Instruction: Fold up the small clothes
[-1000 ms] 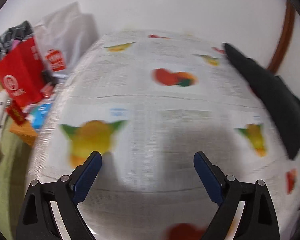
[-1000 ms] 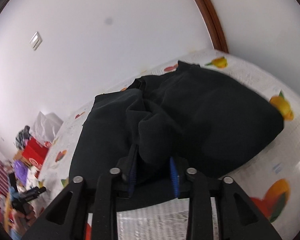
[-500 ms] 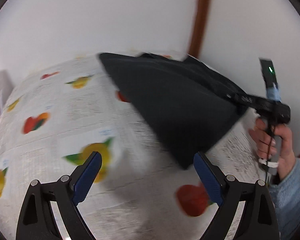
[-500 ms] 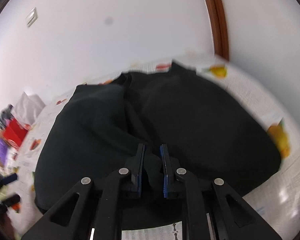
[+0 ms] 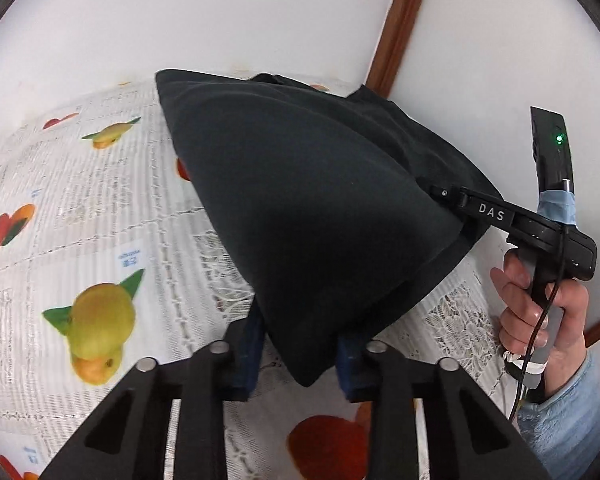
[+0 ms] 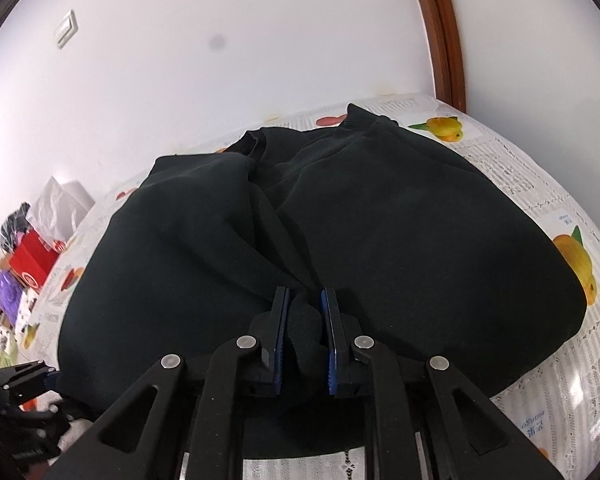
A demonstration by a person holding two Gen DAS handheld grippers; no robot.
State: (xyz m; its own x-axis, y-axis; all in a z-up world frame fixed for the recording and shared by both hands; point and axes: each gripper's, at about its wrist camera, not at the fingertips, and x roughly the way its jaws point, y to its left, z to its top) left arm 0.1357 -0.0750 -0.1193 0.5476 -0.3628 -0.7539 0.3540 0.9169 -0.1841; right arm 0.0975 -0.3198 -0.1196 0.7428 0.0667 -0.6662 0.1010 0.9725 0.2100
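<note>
A black sweatshirt lies on a table with a white fruit-print lace cloth. My left gripper is shut on the garment's near corner, which hangs between the blue pads. My right gripper is shut on a bunched fold of the same black sweatshirt at its near edge. The right gripper also shows in the left wrist view, pinching the cloth's right side, with the hand holding it below. The left gripper shows at the lower left of the right wrist view.
White walls stand behind the table, with a brown door frame at the back right. A red box, a white bag and clutter sit past the table's far left end. A light switch is on the wall.
My left gripper swung right from bare tablecloth to the sweatshirt and closed on its near corner. My right gripper stayed shut on its fold while the garment spread flatter.
</note>
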